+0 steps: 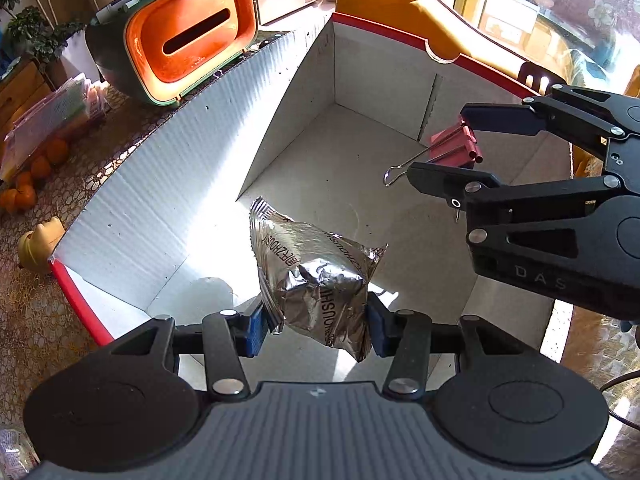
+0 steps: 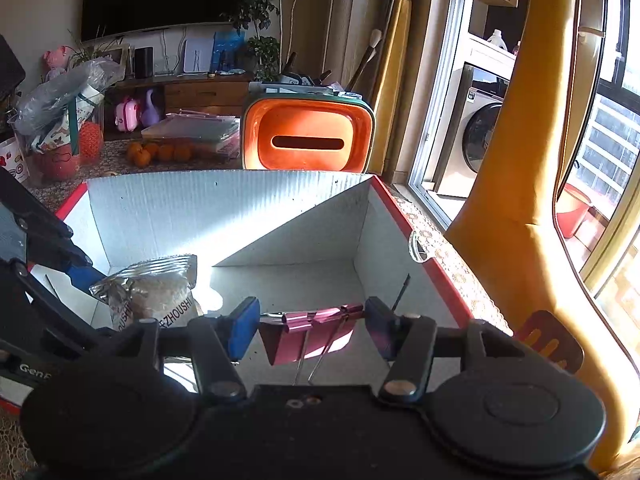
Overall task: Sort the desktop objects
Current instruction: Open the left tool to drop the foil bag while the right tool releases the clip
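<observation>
My left gripper (image 1: 316,326) is shut on a silver foil snack packet (image 1: 316,276) and holds it above the floor of a white cardboard box with a red rim (image 1: 160,184). My right gripper (image 2: 310,326) is shut on a pink binder clip (image 2: 312,332) over the same box (image 2: 208,208). In the left wrist view the right gripper (image 1: 440,142) comes in from the right with the clip (image 1: 454,144) between its fingers. The packet also shows in the right wrist view (image 2: 156,292), with the left gripper's blue pad (image 2: 82,272) against it.
An orange and green tissue box (image 1: 188,36) stands behind the cardboard box; it also shows in the right wrist view (image 2: 306,140). Oranges (image 1: 28,184) and plastic folders (image 1: 52,108) lie on the patterned tablecloth. A yellow chair back (image 2: 516,208) rises on the right.
</observation>
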Demonstrator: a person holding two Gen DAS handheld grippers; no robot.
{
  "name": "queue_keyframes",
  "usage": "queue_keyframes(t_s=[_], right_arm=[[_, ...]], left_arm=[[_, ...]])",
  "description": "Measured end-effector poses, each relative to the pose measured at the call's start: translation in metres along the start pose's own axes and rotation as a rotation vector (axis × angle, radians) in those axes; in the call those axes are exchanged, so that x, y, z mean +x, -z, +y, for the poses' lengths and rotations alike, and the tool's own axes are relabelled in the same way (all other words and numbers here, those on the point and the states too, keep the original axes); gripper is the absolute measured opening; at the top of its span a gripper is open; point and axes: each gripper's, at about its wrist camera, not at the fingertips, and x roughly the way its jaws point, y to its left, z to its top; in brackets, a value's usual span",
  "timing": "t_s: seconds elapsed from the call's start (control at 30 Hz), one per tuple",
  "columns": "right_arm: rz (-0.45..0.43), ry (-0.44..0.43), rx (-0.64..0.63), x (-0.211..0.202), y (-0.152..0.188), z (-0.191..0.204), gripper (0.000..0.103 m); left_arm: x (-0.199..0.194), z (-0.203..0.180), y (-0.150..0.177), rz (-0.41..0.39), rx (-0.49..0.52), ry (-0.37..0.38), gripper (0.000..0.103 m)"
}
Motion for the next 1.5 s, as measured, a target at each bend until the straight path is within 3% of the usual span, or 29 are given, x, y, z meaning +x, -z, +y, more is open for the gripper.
queue_keyframes(t_s=[0.33, 0.5, 0.63, 0.9, 1.5], right_arm=[[0.074, -0.027, 0.017, 0.013, 0.004, -0.002, 0.058], [0.085, -0.02, 0.01, 0.012, 0.006, -0.001, 0.062], [0.072, -0.018, 0.02, 0.006, 0.003, -0.003, 0.065], [0.043, -0.032, 0.046, -0.014, -0.004, -0.006, 0.069], [-0.033, -0.088, 0.051, -0.082, -0.008, 0.026, 0.077]], left_arm=[[0.01, -0.002, -0.001, 0.091, 0.022, 0.036, 0.057], [0.008, -0.003, -0.003, 0.068, 0.023, 0.031, 0.069], [-0.002, -0.001, -0.004, 0.043, 0.005, 0.027, 0.071], [-0.04, 0.002, 0.009, -0.094, -0.053, 0.053, 0.071], [-0.127, 0.004, 0.081, -0.326, -0.132, -0.02, 0.071]])
